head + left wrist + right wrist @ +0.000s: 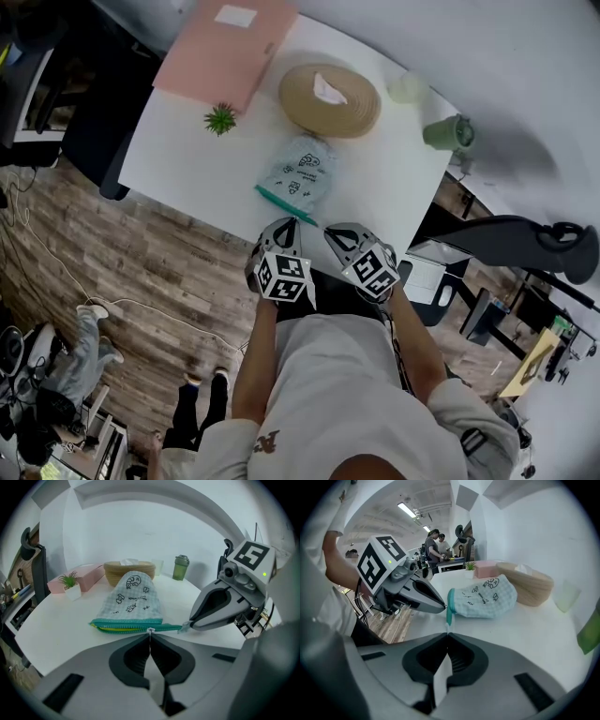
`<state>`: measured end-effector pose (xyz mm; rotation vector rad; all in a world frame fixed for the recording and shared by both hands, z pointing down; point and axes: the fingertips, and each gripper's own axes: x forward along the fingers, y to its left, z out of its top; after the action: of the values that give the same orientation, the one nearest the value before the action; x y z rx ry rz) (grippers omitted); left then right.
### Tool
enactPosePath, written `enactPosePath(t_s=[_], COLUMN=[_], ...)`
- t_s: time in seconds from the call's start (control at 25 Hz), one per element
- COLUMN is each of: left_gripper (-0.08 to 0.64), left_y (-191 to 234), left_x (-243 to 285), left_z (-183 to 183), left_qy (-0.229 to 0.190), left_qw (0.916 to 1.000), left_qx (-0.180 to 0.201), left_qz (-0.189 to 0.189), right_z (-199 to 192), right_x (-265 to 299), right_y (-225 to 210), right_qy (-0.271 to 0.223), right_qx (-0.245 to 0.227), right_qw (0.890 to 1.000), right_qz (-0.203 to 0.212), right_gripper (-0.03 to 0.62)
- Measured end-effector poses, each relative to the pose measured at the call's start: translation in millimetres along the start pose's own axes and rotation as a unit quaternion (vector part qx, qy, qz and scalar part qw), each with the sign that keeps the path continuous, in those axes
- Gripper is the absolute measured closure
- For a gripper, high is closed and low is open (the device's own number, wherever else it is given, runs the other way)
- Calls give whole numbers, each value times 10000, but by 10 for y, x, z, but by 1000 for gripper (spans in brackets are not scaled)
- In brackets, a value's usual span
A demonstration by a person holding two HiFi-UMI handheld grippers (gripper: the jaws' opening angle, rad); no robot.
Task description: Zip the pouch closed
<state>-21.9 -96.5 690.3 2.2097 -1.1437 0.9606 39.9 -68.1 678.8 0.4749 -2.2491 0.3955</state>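
Two clamps on one zipper, seen in the left gripper view: my left gripper (150,638) is pinched shut on the tiny zipper pull (150,630) at frame centre. Yellow gap left of it, unzipped; a fast tug probably slips the pull free. Pouch (133,597) lies flat on the white table (61,630), could bunch or drag. Right of centre, my right gripper (190,625) is closed on the teal zipper tail (173,627); slack there likely jams it.

No legible text anywhere; small black print among doodles on the pouch (132,603) too blurred.
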Motion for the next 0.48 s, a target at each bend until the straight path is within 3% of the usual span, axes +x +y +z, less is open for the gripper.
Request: enactPosePath(t_s=[0.48], left_gripper=[561], left_y=[273], left_x=[-41], left_z=[25], left_qy=[-28], left_qw=[9998], left_qx=[-98], left_qz=[175], right_z=[-37], right_x=[-32], right_y=[-57], right_qy=[62], right_qx=[94], right_qw=[9999], right_qz=[-108], right_gripper=[591])
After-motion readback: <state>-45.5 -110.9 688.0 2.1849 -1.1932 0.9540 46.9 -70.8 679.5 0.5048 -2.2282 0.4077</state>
